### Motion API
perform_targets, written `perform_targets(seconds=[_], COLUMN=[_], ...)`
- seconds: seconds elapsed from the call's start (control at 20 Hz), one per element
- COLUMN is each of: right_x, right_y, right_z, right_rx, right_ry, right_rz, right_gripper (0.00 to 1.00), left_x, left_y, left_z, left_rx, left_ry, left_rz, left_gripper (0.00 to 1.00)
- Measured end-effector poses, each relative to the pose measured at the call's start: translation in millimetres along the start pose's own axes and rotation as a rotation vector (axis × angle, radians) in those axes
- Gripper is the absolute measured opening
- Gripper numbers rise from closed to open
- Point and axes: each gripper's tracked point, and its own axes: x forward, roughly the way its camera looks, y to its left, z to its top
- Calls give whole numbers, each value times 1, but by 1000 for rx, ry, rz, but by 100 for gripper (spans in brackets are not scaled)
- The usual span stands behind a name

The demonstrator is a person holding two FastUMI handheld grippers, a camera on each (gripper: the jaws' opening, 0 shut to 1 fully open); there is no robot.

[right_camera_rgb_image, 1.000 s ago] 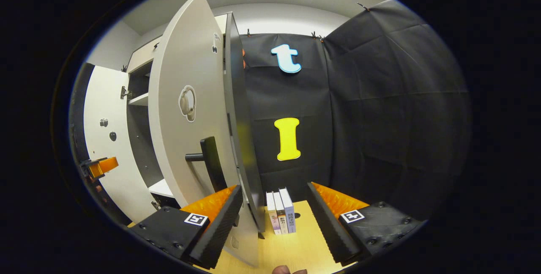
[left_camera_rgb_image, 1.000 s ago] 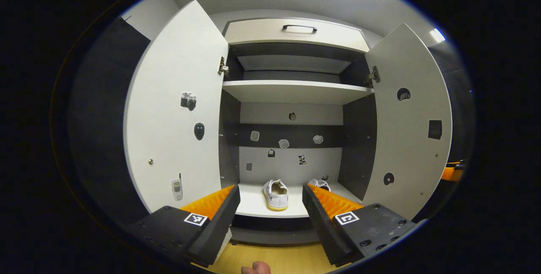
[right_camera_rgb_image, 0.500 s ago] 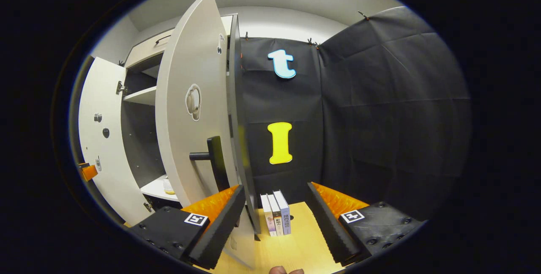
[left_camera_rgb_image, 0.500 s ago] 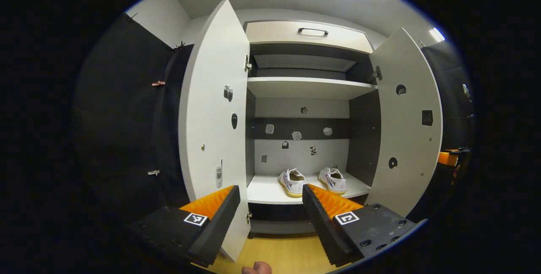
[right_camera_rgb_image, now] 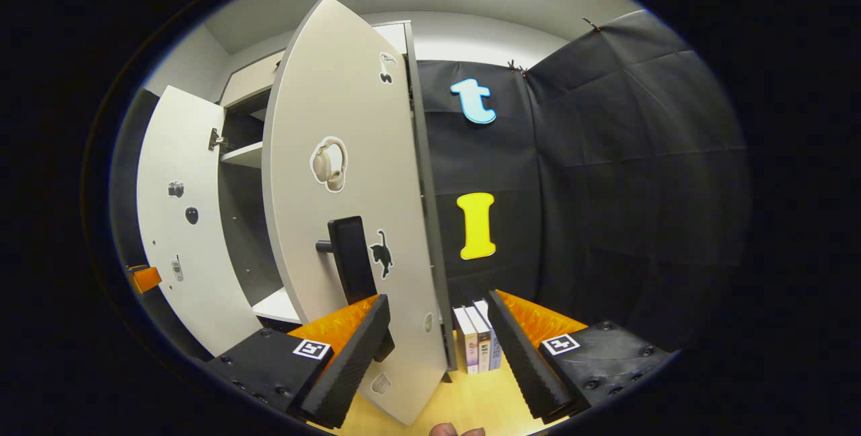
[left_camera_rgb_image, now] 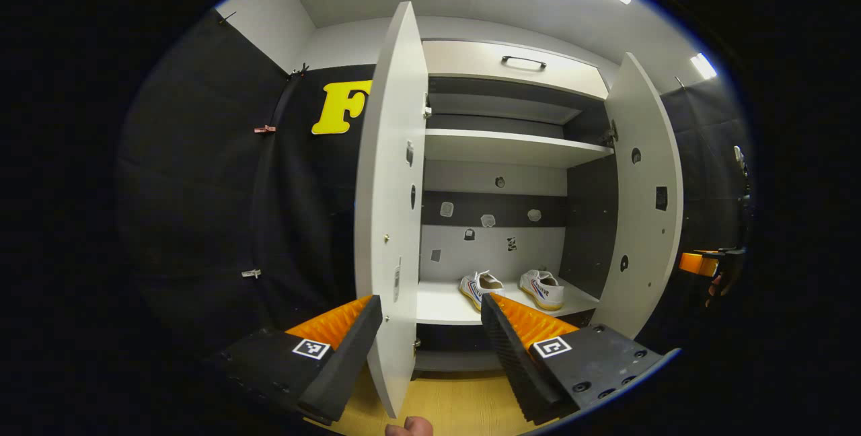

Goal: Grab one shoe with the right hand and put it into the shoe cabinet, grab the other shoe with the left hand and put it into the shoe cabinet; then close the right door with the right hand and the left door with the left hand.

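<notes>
both shoes (left_camera_rgb_image: 514, 288) sit on the bottom shelf inside the shoe cabinet (left_camera_rgb_image: 501, 147), so the doors are what remains. the right door (right_camera_rgb_image: 350, 221) stands upright, its long edge vertical, with its black handle (right_camera_rgb_image: 350, 258) just above the right gripper (right_camera_rgb_image: 437, 338), whose jaws are spread and empty. the left gripper (left_camera_rgb_image: 430, 338), jaws also spread, straddles the left door (left_camera_rgb_image: 393, 207) edge-on.

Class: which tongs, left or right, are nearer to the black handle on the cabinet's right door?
Right. The right tongs sit just below the black handle, with the right door directly ahead. The left tongs straddle the left door edge.
</notes>
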Motion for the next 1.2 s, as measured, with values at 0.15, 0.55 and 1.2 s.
perform_targets(seconds=[0.15,0.55,1.2], right_x=[8,-1,-19], right_y=[37,110,85], right_z=[-12,-29,-27], right_rx=[4,-27,-39], right_ry=[28,53,50], right_rz=[62,181,114], right_gripper=[100,98,98], left_x=[-2,-1,56], left_y=[19,91,151], left_z=[0,10,-14], left_rx=[-15,-37,-29], left_ry=[6,-14,47], left_rz=[14,112,150], left_gripper=[93,93,94])
